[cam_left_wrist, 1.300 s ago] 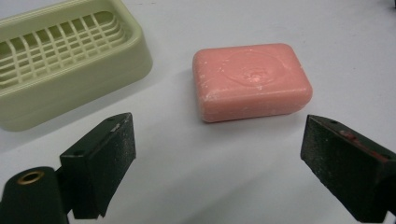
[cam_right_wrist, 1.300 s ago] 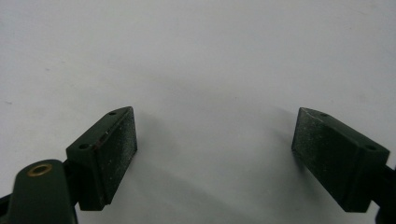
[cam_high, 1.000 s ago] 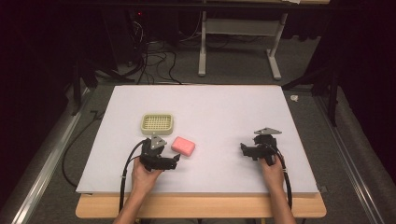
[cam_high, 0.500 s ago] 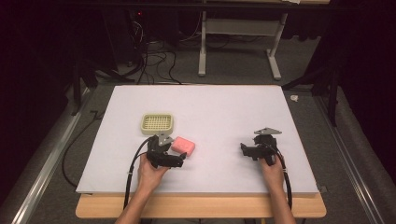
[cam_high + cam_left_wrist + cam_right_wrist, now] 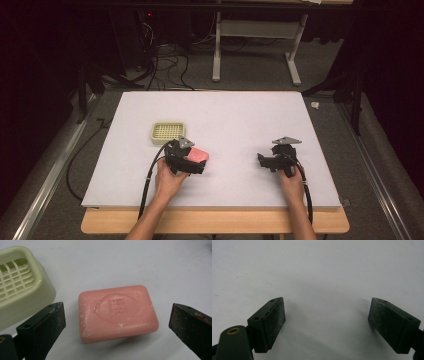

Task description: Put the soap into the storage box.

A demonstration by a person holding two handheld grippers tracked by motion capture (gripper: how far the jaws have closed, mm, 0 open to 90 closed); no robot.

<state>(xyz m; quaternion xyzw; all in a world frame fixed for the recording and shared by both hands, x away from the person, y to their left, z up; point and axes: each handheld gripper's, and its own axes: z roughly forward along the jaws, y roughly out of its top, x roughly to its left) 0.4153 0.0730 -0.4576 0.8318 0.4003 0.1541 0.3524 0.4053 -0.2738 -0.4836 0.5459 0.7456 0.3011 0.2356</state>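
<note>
- Bench [image 5: 235,110]: white, flat board; carries all items.
- Right hand-held gripper [image 5: 265,161]: released, jaws spread over bare board, well apart from the work.
- Left hand-held gripper [image 5: 117,322]: released; its jaws have just been opening and now straddle the soap without touching it.
- Soap dish [image 5: 17,290]: pale green, slotted, just beside the soap.
- Soap [image 5: 117,312]: pink rounded bar, embossed stamp, pale scuffs; lies flat between the jaws.
- Risk: the smooth, rounded bar could squirt from the pads if they close off-centre.

Left gripper [image 5: 192,162] low over the counter [image 5: 240,115], jaws just opened wide; right gripper [image 5: 265,161] well apart, jaws spread.
</note>
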